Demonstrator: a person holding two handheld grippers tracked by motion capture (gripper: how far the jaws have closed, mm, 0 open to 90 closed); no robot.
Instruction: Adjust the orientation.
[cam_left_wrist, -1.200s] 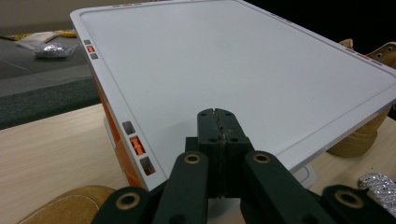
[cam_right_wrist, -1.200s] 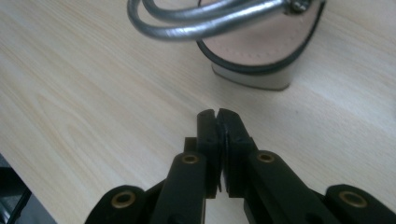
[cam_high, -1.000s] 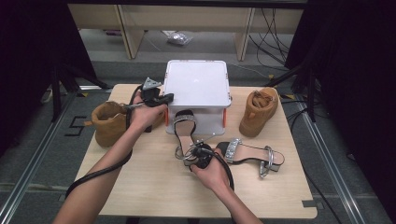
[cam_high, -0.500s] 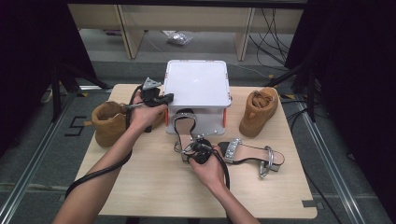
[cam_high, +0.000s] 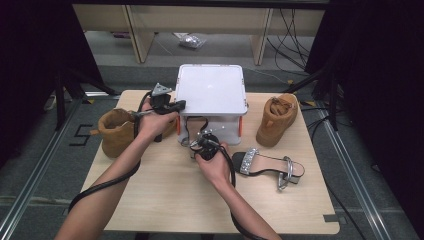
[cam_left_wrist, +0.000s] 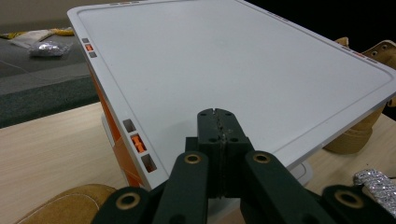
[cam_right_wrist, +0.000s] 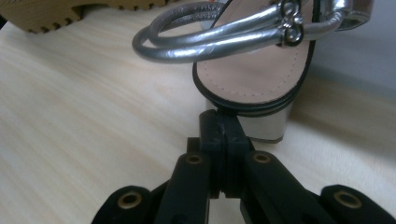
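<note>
Sandal (cam_right_wrist: 252, 79) w/ silver straps stands on worktop (cam_high: 165, 200) directly in front of white box (cam_high: 212, 92), heel end toward the person; its silver block heel sits just ahead of right tool (cam_right_wrist: 219, 122) tip in right gripper view, whether touching cannot be told; right tool jaws fully together, nothing between them. High view: right tool (cam_high: 200, 144) at sandal (cam_high: 197, 131), near box front wall. Left tool (cam_left_wrist: 218, 122) jaws also pressed together, empty; it hovers over near-left corner of box lid (cam_left_wrist: 224, 60); contact w/ lid not determinable. High view puts left tool (cam_high: 176, 105) at lid's left edge. Second sandal (cam_high: 267, 165), rhinestone band, lies flat to right of right hand, apart from it. Tan boot (cam_high: 277, 117) upright at box's right side; another tan boot (cam_high: 117, 131) at left edge of worktop, behind left forearm. Orange latches show on box sides.
</note>
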